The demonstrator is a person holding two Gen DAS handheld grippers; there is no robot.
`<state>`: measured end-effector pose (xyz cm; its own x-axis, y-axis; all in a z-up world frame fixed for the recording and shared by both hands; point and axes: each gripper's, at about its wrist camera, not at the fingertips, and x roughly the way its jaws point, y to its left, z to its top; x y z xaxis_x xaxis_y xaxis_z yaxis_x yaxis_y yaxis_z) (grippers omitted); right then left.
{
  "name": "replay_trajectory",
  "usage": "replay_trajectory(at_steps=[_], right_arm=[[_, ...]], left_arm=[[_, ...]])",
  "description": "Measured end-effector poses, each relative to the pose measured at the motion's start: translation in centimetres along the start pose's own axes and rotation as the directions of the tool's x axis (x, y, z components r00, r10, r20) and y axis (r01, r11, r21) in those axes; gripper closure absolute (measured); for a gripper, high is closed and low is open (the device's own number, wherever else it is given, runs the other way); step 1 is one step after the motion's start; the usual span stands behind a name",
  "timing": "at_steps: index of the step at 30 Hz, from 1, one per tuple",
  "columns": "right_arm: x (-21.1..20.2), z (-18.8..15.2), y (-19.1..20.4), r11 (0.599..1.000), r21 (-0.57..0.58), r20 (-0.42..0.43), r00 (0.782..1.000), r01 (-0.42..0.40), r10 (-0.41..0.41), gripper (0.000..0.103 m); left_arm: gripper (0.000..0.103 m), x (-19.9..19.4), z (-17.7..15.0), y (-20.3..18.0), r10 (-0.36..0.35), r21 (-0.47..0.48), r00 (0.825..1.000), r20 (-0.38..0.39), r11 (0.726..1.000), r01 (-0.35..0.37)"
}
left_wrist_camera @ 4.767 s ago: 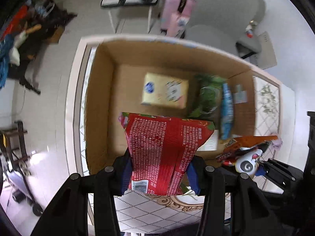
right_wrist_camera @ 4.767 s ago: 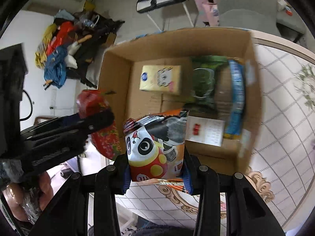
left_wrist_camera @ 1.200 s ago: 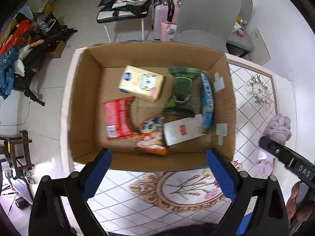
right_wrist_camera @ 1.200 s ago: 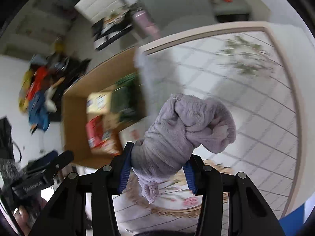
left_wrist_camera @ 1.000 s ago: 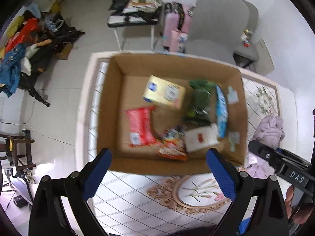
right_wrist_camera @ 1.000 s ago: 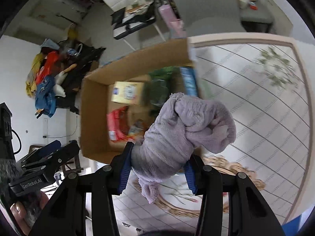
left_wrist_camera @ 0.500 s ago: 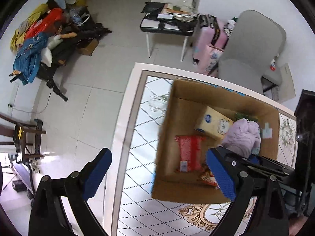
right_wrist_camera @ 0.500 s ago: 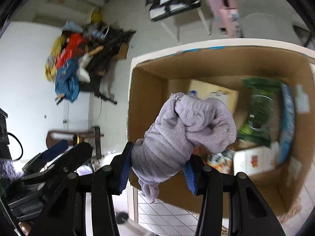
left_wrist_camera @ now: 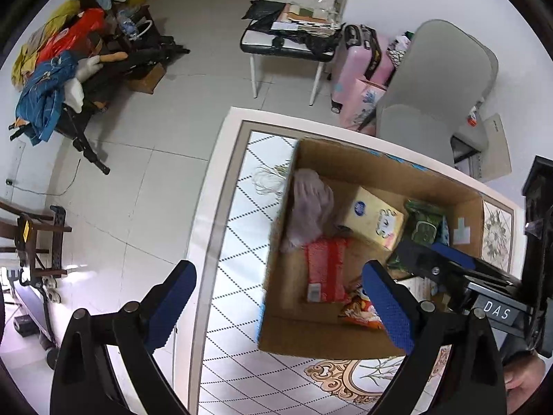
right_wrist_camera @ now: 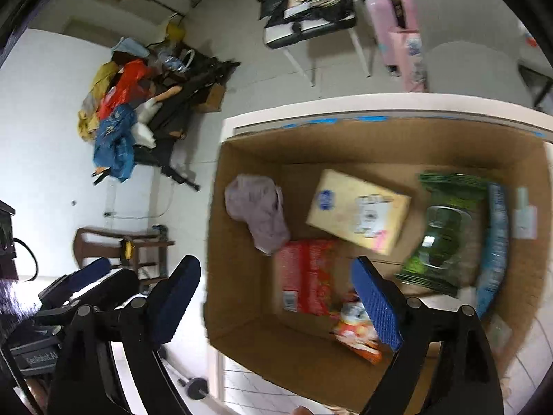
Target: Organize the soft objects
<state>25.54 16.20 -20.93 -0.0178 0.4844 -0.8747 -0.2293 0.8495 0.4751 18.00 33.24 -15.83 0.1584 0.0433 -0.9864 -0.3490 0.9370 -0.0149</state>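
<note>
An open cardboard box (left_wrist_camera: 297, 339) (right_wrist_camera: 235, 269) stands on the patterned table. A lilac knitted cloth (left_wrist_camera: 309, 209) (right_wrist_camera: 259, 207) lies in the box's far left corner. Beside it are a red snack bag (left_wrist_camera: 325, 269) (right_wrist_camera: 304, 276), a yellow tissue pack (left_wrist_camera: 375, 218) (right_wrist_camera: 359, 211), a green bag (left_wrist_camera: 423, 223) (right_wrist_camera: 446, 235), a blue pack (right_wrist_camera: 494, 242) and an orange panda snack bag (left_wrist_camera: 363, 307) (right_wrist_camera: 359, 332). My left gripper (left_wrist_camera: 280, 311) is open and empty over the table's left edge. My right gripper (right_wrist_camera: 276, 304) is open and empty above the box; it shows at the right of the left wrist view (left_wrist_camera: 449, 269).
The table (left_wrist_camera: 224, 228) has a white rim, with tiled floor beyond its left edge. A grey chair (left_wrist_camera: 439, 79), a pink suitcase (left_wrist_camera: 359, 65) and a small cluttered table (left_wrist_camera: 293, 34) stand behind. A pile of clothes (left_wrist_camera: 55, 79) lies at the far left.
My right gripper has opened and let go of the lilac cloth, which now lies in the box's far left corner. My left gripper stays open.
</note>
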Motion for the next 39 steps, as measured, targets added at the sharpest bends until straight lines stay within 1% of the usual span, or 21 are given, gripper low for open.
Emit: replay_trajectory(at_steps=[1,2,3,5,7,8,9,11,14,16,17,18,21,25,28,32,34,35,38,39], right_arm=[[-0.6,-0.5,-0.4,0.999,-0.004,0.008,0.999,0.051,-0.051,0.012],[-1.3,-1.1,-0.9,0.993,-0.009,0.017,0.993,0.121,-0.121,0.012],[-1.8,-1.6,-1.2,0.986,-0.012,0.024,0.986,0.165,-0.165,0.012],[-2.9,-3.0,-2.2,0.964,-0.011,0.02,0.964,0.265,-0.265,0.012],[-3.6,-4.3,-3.1,0.949,-0.01,0.012,0.949,0.315,-0.315,0.012],[-4.1,-5.0,-3.6,0.936,-0.009,0.012,0.936,0.352,-0.352,0.012],[-4.6,-5.6,-3.9,0.927,-0.008,0.016,0.927,0.374,-0.374,0.012],[-5.5,-7.0,-4.5,0.914,-0.003,0.028,0.914,0.406,-0.406,0.012],[-7.0,-8.5,-5.7,0.893,0.037,0.035,0.892,0.449,-0.45,0.012],[-7.9,-9.1,-5.9,0.886,0.055,0.05,0.885,0.46,-0.462,0.012],[-8.4,-9.2,-6.0,0.879,0.058,0.063,0.877,0.473,-0.476,0.012],[-8.9,-9.5,-6.1,0.877,0.061,0.07,0.874,0.477,-0.481,0.012],[-10.4,-10.1,-6.0,0.88,0.07,0.085,0.876,0.47,-0.474,0.012],[-12.3,-11.0,-5.1,0.88,0.067,0.121,0.871,0.471,-0.476,0.012],[-13.9,-12.1,-4.6,0.888,0.073,0.138,0.877,0.454,-0.46,0.012],[-17.4,-14.0,-3.3,0.899,0.065,0.184,0.88,0.433,-0.437,0.012],[-19.3,-15.2,-2.4,0.898,0.058,0.221,0.872,0.436,-0.437,0.012],[-20.6,-16.0,-1.8,0.897,0.052,0.252,0.863,0.439,-0.437,0.012],[-23.5,-18.1,-0.3,0.879,0.044,0.31,0.83,0.474,-0.463,0.012],[-24.4,-18.9,0.1,0.877,0.04,0.324,0.824,0.479,-0.465,0.012]], left_arm=[[0.005,-0.3,-0.4,-0.6,-0.005,0.008,1.0,0.004,1.0,0.005],[0.005,-0.5,-0.8,-1.1,-0.009,0.015,1.0,0.011,1.0,0.009],[0.005,-0.6,-1.0,-1.6,-0.011,0.024,1.0,0.015,1.0,0.011],[0.005,-0.9,-1.8,-3.2,-0.014,0.057,1.0,0.022,0.998,0.013],[0.005,-1.2,-2.8,-4.8,-0.013,0.095,0.999,0.031,0.995,0.01],[0.005,-1.3,-3.2,-5.4,-0.01,0.107,0.999,0.034,0.994,0.007],[0.005,-1.3,-3.5,-5.9,-0.008,0.117,0.999,0.036,0.993,0.004],[0.005,-1.4,-4.3,-7.0,-0.018,0.135,0.999,0.035,0.991,0.013],[0.005,-1.4,-5.2,-8.0,-0.035,0.144,0.999,0.029,0.989,0.03],[0.005,-1.5,-5.7,-8.5,-0.041,0.143,0.999,0.032,0.989,0.036],[0.005,-1.5,-5.9,-8.6,-0.043,0.142,0.998,0.035,0.989,0.038],[0.005,-1.6,-6.0,-8.7,-0.043,0.14,0.998,0.039,0.989,0.038],[0.005,-2.1,-6.7,-9.0,-0.049,0.131,0.997,0.054,0.99,0.042],[0.005,-3.4,-7.6,-9.1,-0.051,0.122,0.996,0.078,0.992,0.041],[0.005,-4.9,-8.4,-9.4,-0.045,0.125,0.993,0.108,0.992,0.031],[0.005,-7.5,-9.8,-9.6,-0.057,0.13,0.987,0.148,0.991,0.037],[0.005,-9.5,-10.8,-9.6,-0.06,0.12,0.981,0.185,0.992,0.038],[0.005,-10.3,-11.3,-9.7,-0.058,0.125,0.978,0.199,0.992,0.033],[0.005,-12.8,-12.9,-10.0,-0.055,0.137,0.971,0.231,0.99,0.023],[0.005,-13.8,-13.6,-10.0,-0.06,0.138,0.969,0.241,0.99,0.027]])
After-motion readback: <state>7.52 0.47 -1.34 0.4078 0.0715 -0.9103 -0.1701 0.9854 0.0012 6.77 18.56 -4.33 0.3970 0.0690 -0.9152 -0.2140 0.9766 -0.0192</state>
